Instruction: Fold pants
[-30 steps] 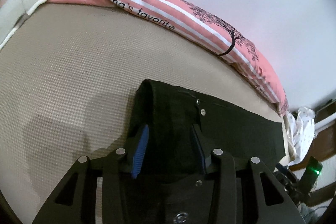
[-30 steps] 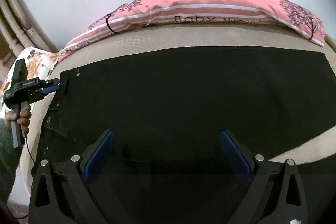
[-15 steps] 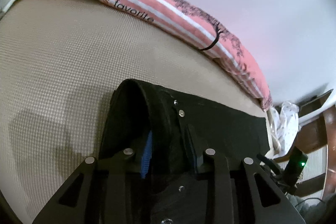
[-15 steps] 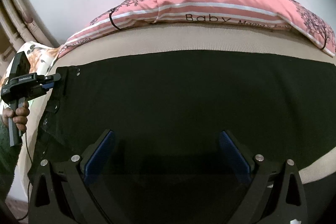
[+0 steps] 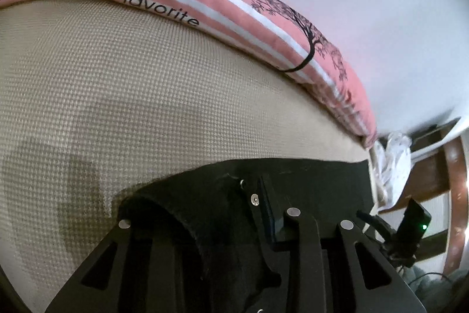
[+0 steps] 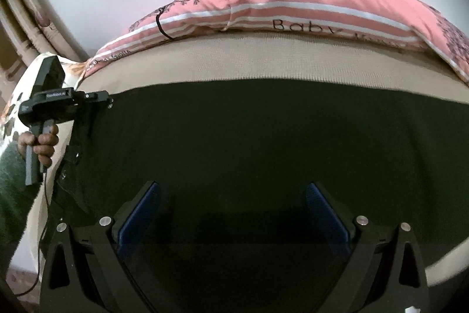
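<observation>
- Two views, left wrist first: left gripper (image 5: 234,228) has its fingers narrowed on a bunched ridge of the pants (image 5: 307,181) at the waistband corner, beside the snap button (image 5: 255,200). The cloth rises between the fingers, so this is a grip on the pants. The left pad is buried in fabric, so contact there is probably firm, not certain.
- From this corner the pants run off to the right across the bed (image 5: 117,96); long axis lies crosswise to the fingers. Pink pillow (image 5: 263,19) lies along the far edge.
- Versus a second ago: the fingers have just been closing, with cloth between them. Blue pads showed then and are mostly hidden now; the cloth hump sits lower and flatter.
- Right wrist view: right gripper (image 6: 233,211) has its fingers wide apart and holds nothing. It hovers over the middle of the pants (image 6: 249,137), which spread flat, long axis left to right.
- The left gripper (image 6: 96,100) pinches the far-left corner, a hand (image 6: 39,141) on its handle. It is the nearer one to the fold edge.
- Versus earlier here: the right fingers show the same wide gap, and the left gripper sits further onto the corner.
</observation>
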Action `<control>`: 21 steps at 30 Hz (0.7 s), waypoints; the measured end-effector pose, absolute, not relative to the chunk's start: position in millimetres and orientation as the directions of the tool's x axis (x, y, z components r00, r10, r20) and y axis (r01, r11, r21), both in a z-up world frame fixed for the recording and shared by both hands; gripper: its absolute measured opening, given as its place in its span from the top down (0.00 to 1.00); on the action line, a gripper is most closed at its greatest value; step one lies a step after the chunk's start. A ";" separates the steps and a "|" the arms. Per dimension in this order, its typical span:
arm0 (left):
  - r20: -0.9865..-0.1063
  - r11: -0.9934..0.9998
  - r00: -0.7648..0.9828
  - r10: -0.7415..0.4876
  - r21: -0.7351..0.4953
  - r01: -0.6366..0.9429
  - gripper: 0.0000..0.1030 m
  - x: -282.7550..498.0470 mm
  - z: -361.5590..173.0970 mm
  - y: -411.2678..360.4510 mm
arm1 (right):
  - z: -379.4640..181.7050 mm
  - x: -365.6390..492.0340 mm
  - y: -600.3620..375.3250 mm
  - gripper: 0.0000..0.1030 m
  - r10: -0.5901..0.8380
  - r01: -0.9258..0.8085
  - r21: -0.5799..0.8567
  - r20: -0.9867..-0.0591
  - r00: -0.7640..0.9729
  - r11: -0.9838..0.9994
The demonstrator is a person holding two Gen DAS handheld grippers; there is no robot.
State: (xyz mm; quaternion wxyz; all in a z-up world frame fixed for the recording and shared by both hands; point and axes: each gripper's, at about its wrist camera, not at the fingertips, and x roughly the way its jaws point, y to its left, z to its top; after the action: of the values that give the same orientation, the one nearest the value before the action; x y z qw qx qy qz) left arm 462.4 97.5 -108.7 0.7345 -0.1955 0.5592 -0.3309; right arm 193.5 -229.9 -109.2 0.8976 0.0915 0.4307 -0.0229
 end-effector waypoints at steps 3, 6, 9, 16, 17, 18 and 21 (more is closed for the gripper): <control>-0.688 0.721 0.217 -0.692 -0.648 0.246 0.87 456.1 -105.9 100.6 | -106.0 206.0 -236.6 0.04 0.026 0.096 0.109 -0.783 0.621 0.989; -0.662 0.727 0.301 -0.687 -0.626 0.282 0.91 439.5 -90.4 99.2 | -104.0 219.8 -240.8 0.04 -0.003 0.047 0.033 -0.796 0.605 0.998; -0.608 0.702 0.352 -0.712 -0.631 0.331 0.91 420.7 -65.9 99.0 | -98.6 234.0 -245.6 0.04 0.023 -0.030 0.006 -0.808 0.589 1.000; -0.520 0.648 0.387 -0.761 -0.633 0.423 0.91 378.7 -12.4 99.1 | -73.0 282.1 -251.3 0.04 0.143 -0.264 -0.010 -0.822 0.551 0.964; -0.513 0.643 0.390 -0.765 -0.636 0.426 0.91 374.1 -7.5 99.1 | -71.2 291.7 -252.8 0.04 0.179 -0.302 0.014 -0.832 0.525 0.953; -0.506 0.639 0.392 -0.769 -0.639 0.428 0.91 371.8 -4.3 98.3 | -70.1 296.4 -253.3 0.04 0.204 -0.329 0.031 -0.839 0.505 0.944; -0.502 0.641 0.399 -0.767 -0.635 0.432 0.91 363.8 6.3 97.9 | -71.1 322.1 -254.6 0.07 0.281 -0.434 0.090 -0.873 0.399 0.897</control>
State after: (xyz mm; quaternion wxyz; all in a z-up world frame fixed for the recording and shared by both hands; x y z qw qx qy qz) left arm 363.8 97.9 6.3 0.8104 -0.2070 0.4045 -0.3698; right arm 322.1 -254.6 -71.1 0.8330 -0.0760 0.5044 0.2144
